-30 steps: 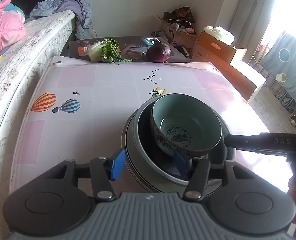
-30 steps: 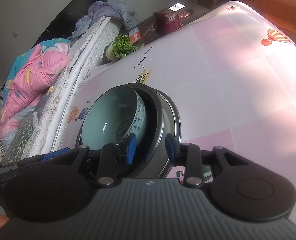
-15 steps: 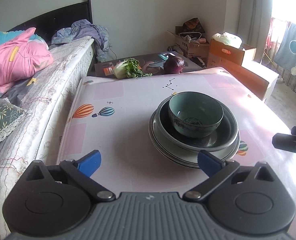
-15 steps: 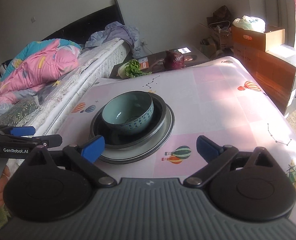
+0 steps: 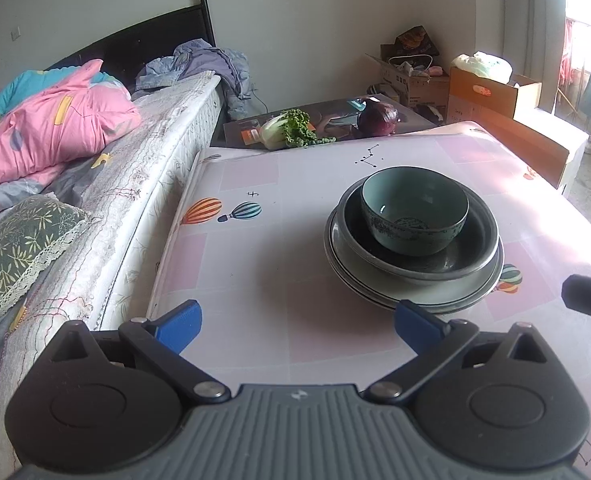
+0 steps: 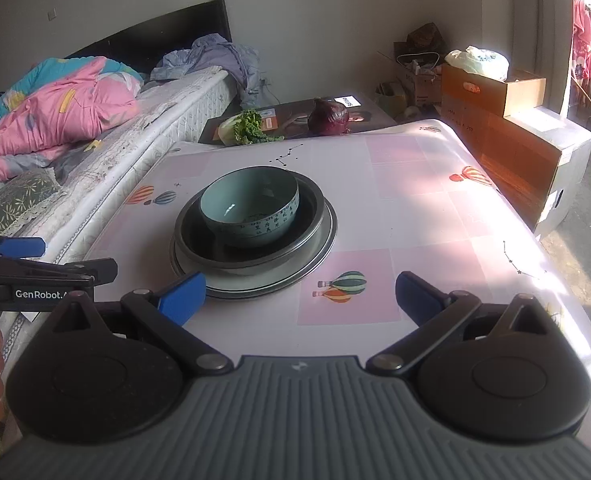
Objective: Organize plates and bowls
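A teal ceramic bowl [image 5: 414,210] [image 6: 250,208] sits inside a dark metal bowl [image 5: 451,258] [image 6: 311,204], which rests on a stack of grey plates [image 5: 375,292] [image 6: 319,248] on the pink-checked table. My left gripper [image 5: 295,326] hangs open above the table's near part, short of the stack, nothing between its blue pads. My right gripper [image 6: 300,296] is also open and empty, with the stack ahead and to its left. The left gripper's side [image 6: 35,276] shows at the left edge of the right wrist view.
A bed [image 5: 115,184] with a pink quilt [image 5: 51,128] runs along the table's left side. Beyond the far edge a low dark surface holds a leafy cabbage [image 5: 287,132] and a red onion [image 5: 377,120]. Cardboard boxes [image 6: 495,92] stand at the right.
Both grippers let go of the stack's rim, opened wide and pulled back and up from it. The right one rolled level. The stacked bowls and plates stayed in place.
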A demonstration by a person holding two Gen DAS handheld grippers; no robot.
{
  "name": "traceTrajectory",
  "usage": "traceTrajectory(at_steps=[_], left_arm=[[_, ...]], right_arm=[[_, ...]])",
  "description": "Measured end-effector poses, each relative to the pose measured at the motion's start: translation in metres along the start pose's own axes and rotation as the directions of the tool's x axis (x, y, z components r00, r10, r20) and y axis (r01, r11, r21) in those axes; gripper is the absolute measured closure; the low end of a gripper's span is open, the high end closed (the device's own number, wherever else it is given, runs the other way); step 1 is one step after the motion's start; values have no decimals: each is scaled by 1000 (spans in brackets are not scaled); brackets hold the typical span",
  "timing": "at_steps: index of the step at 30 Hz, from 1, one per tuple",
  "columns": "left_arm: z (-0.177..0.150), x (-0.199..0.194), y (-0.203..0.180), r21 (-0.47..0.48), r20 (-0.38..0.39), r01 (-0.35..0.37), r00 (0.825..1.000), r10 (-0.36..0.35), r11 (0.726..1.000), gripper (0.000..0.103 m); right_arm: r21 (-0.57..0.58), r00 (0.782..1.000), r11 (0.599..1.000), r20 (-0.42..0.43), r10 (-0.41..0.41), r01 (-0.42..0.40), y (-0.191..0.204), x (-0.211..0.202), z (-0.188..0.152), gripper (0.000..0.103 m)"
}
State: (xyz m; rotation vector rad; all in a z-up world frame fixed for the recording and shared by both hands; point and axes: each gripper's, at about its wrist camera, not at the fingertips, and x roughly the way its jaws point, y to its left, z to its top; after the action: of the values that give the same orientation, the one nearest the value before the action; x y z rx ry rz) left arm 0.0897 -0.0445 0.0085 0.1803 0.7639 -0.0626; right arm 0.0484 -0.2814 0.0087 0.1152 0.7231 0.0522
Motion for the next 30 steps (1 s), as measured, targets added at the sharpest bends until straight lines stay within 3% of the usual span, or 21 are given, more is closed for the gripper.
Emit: traceTrajectory(at_steps=[5, 30], left_arm=[[-1, 5, 4, -61, -58, 65, 996, -69, 996, 0], [4, 9, 14, -152, -90, 67, 993, -81, 986, 0]], right_arm=[[20, 1000, 1000, -24, -1, 2, 3, 7, 0, 1], [21, 998, 1000, -62, -13, 14, 7, 23, 6, 1]])
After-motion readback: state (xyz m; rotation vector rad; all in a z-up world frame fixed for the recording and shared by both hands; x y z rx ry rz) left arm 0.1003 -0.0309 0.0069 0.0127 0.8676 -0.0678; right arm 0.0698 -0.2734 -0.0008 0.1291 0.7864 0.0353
